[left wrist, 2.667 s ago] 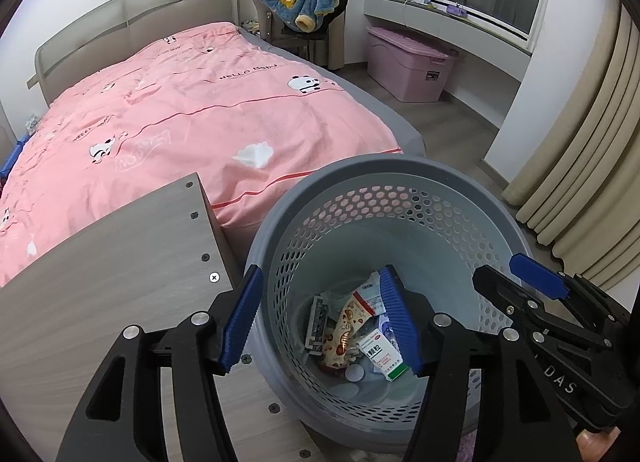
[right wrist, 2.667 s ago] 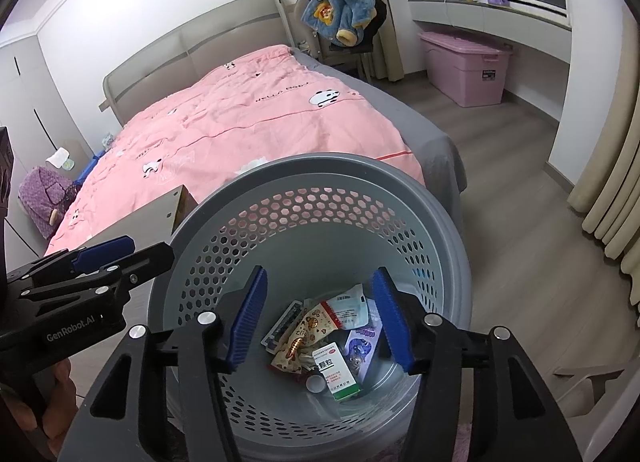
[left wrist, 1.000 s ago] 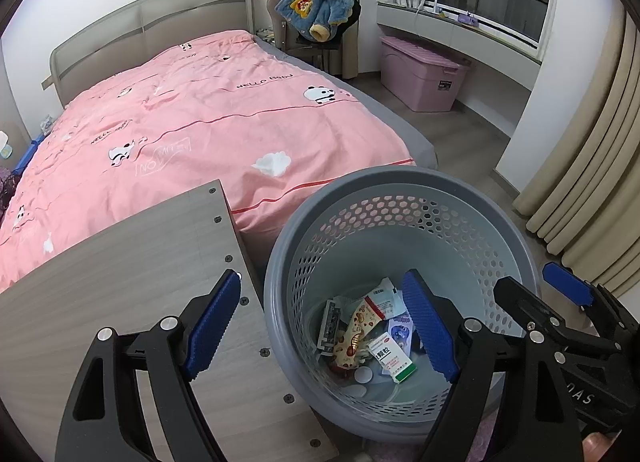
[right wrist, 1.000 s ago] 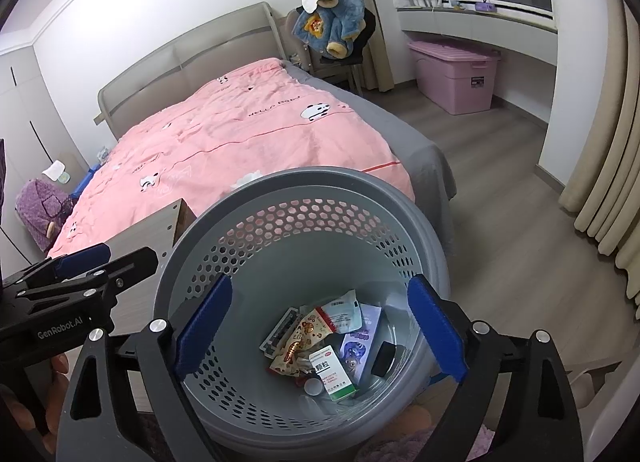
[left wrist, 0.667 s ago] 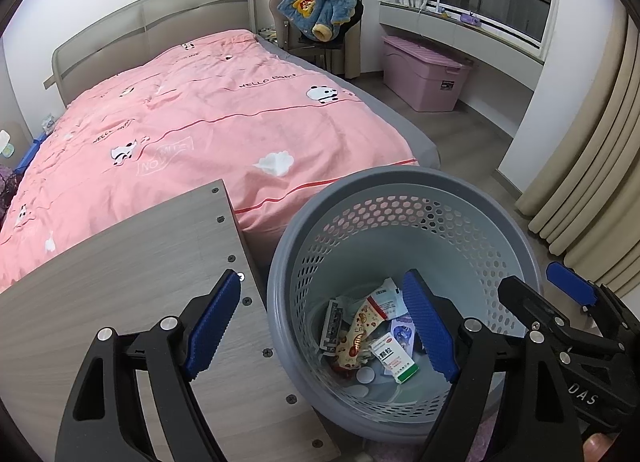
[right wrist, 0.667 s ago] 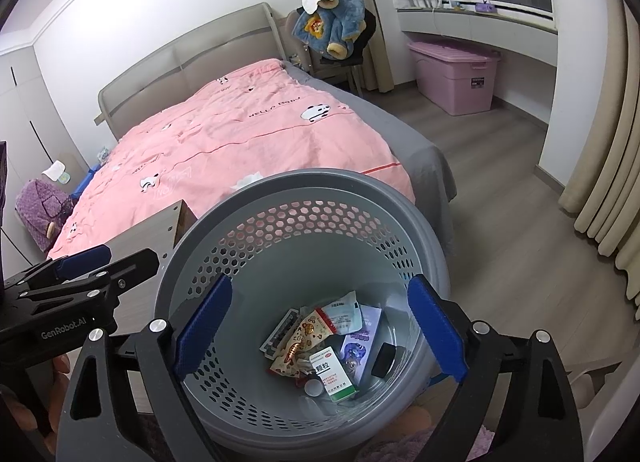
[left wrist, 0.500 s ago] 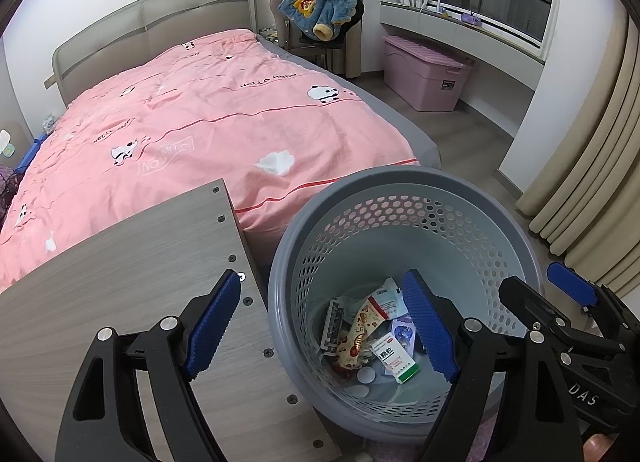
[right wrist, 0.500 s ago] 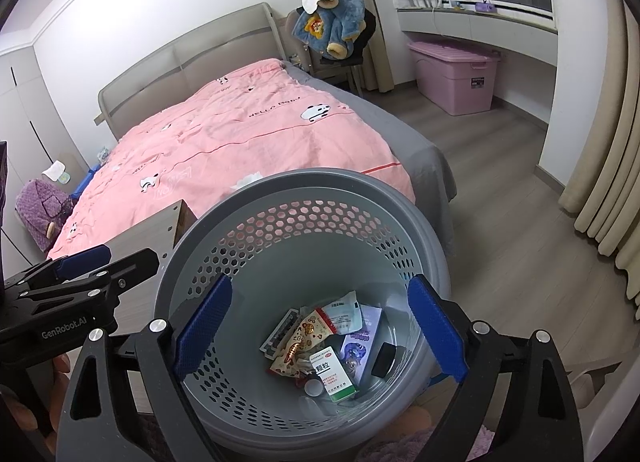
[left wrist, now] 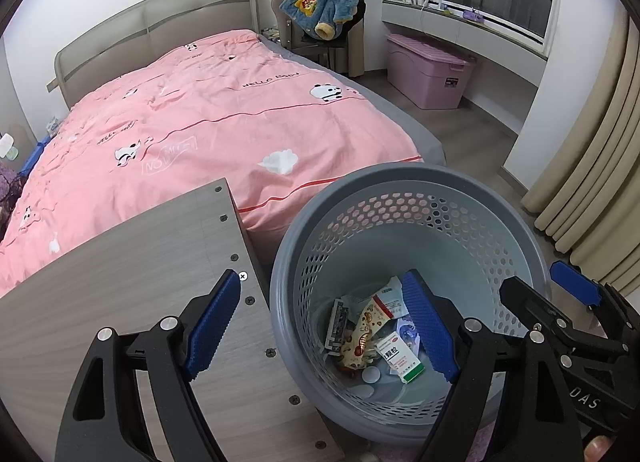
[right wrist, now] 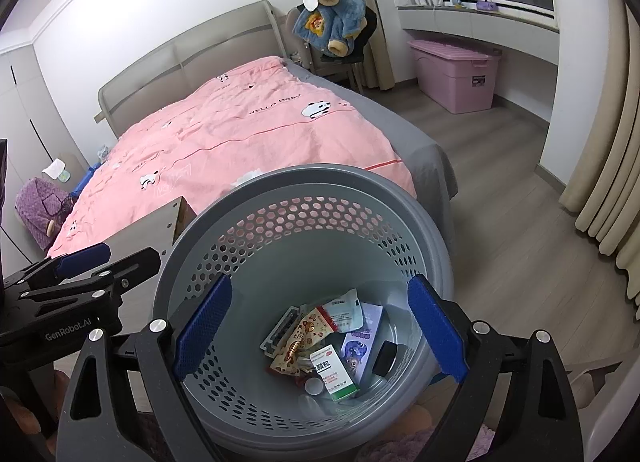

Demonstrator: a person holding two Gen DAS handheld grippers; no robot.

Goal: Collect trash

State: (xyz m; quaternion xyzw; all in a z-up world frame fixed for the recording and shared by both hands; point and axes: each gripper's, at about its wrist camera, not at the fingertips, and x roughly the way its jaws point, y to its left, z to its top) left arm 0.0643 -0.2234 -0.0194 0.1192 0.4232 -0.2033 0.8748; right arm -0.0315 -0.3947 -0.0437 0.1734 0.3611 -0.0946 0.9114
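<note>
Left gripper (left wrist: 320, 326): jaws spread wide, nothing between them, touching nothing. It hangs over the seam between the wooden board (left wrist: 120, 282) and the bin (left wrist: 408, 181): one blue pad (left wrist: 212, 318) above the board, the other above the bin's inside.

Right gripper (right wrist: 320, 326): jaws also spread wide, holding nothing, both pads (right wrist: 436, 326) above the bin's mouth, one near each side wall (cannot tell whether they touch the wall).

Trash (right wrist: 332, 342) lies in a heap on the bin floor: snack wrapper (right wrist: 304, 338), green-and-white medicine box (right wrist: 334, 374), a purple carton (right wrist: 360, 342), a small black item (right wrist: 386, 352), a white cap (right wrist: 313, 385). One white crumpled tissue (left wrist: 279, 161) sits on the pink bedspread (left wrist: 200, 121), near the foot of the bed, beyond the bin rim.

The bin's perforated wall stands just beside the board's edge. Open wood floor (right wrist: 500, 221) to the right of the bin, bounded by beige curtains (right wrist: 608, 181).

Room: bed with a grey headboard (left wrist: 160, 21), chair piled with a blue jacket (left wrist: 324, 1), pink storage box (left wrist: 428, 73) under the window ledge.
</note>
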